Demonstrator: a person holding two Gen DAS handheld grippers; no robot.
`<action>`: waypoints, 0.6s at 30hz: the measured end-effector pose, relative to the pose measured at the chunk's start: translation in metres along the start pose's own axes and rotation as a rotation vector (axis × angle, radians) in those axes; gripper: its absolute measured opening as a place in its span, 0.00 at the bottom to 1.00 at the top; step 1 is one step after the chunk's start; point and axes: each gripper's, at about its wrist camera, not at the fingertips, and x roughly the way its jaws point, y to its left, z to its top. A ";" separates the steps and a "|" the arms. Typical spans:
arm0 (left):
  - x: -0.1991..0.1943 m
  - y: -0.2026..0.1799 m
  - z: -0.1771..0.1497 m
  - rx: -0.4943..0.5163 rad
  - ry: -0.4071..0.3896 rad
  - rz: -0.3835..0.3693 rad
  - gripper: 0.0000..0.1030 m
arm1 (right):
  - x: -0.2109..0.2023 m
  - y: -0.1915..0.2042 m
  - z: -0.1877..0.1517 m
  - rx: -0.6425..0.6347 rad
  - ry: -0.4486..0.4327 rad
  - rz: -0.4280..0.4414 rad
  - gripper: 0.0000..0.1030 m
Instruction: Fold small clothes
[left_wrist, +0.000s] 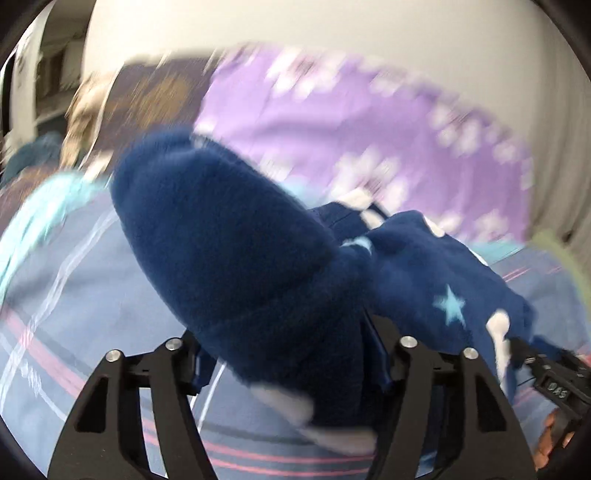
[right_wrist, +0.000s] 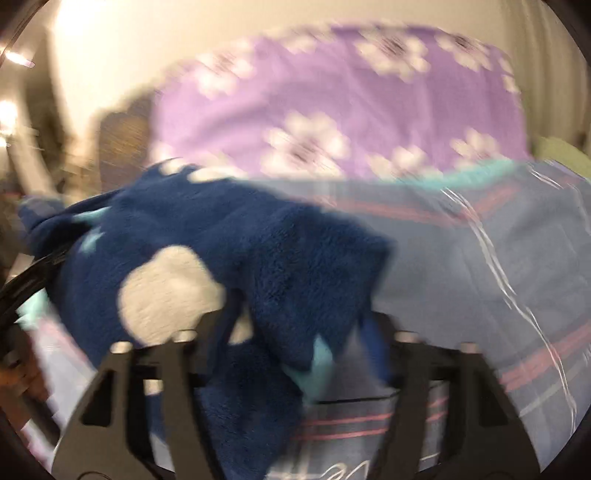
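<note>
A dark blue fleece garment (left_wrist: 221, 240) with white patches and pale blue stars is bunched up over the striped bed sheet (left_wrist: 74, 295). One thick limb of it runs between the jaws of my left gripper (left_wrist: 291, 365), which stand wide apart. A strip of sheet shows beside the left finger (left_wrist: 195, 365). In the right wrist view the same garment (right_wrist: 288, 251) spills across my right gripper (right_wrist: 301, 332), whose jaws also stand wide with fleece between them. Both views are blurred.
A purple pillow with white flowers (right_wrist: 351, 103) leans against the pale wall behind the garment. Teal cloth (left_wrist: 44, 206) lies at the left, something pale green (right_wrist: 557, 151) at the right. A hand (left_wrist: 554, 435) shows at the lower right edge of the left wrist view.
</note>
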 end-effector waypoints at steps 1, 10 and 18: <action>0.018 0.009 -0.018 0.000 0.042 0.042 0.65 | 0.013 0.002 -0.012 -0.021 0.042 -0.007 0.77; -0.007 0.040 -0.042 -0.024 0.046 -0.016 0.81 | -0.026 -0.026 -0.058 0.090 0.048 0.104 0.80; -0.123 0.012 -0.109 0.119 -0.029 -0.179 0.95 | -0.164 -0.026 -0.144 -0.089 -0.128 0.112 0.88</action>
